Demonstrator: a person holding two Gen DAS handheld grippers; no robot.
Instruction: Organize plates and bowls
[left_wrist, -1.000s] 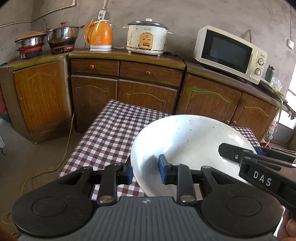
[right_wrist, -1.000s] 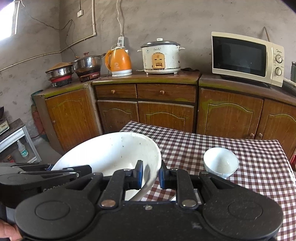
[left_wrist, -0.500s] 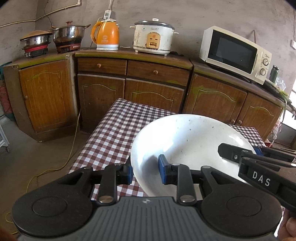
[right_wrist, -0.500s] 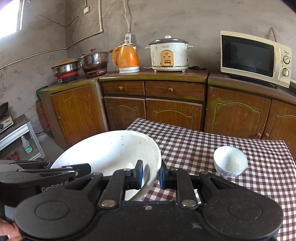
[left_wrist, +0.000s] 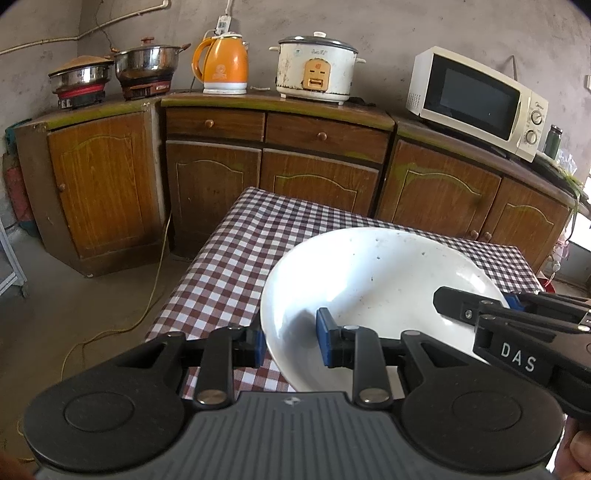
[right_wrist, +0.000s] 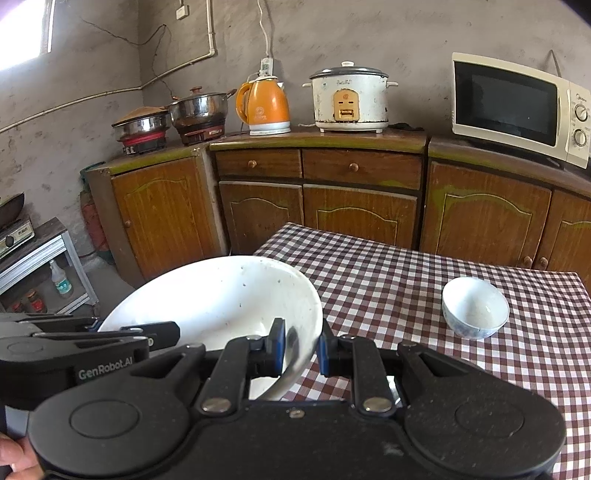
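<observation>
Read "DAS" on the right gripper (left_wrist: 513, 306), "GenRobot.AI" on the left gripper (right_wrist: 122, 330). Clamped opposite rims of the large white bowl (left_wrist: 369, 280), both sets of jaws narrow, raised over the checked table (right_wrist: 406, 280); small bowl (right_wrist: 475, 307) beyond, apart.

I count one large white bowl (left_wrist: 373, 288), one small bowl (right_wrist: 475, 307) right of it on the checked table (right_wrist: 388, 280), and two grippers (left_wrist: 290, 341) (right_wrist: 300, 349).

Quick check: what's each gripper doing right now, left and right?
Left gripper: shut on the large white bowl, near rim.
Right gripper: shut on the same bowl, opposite rim.
</observation>
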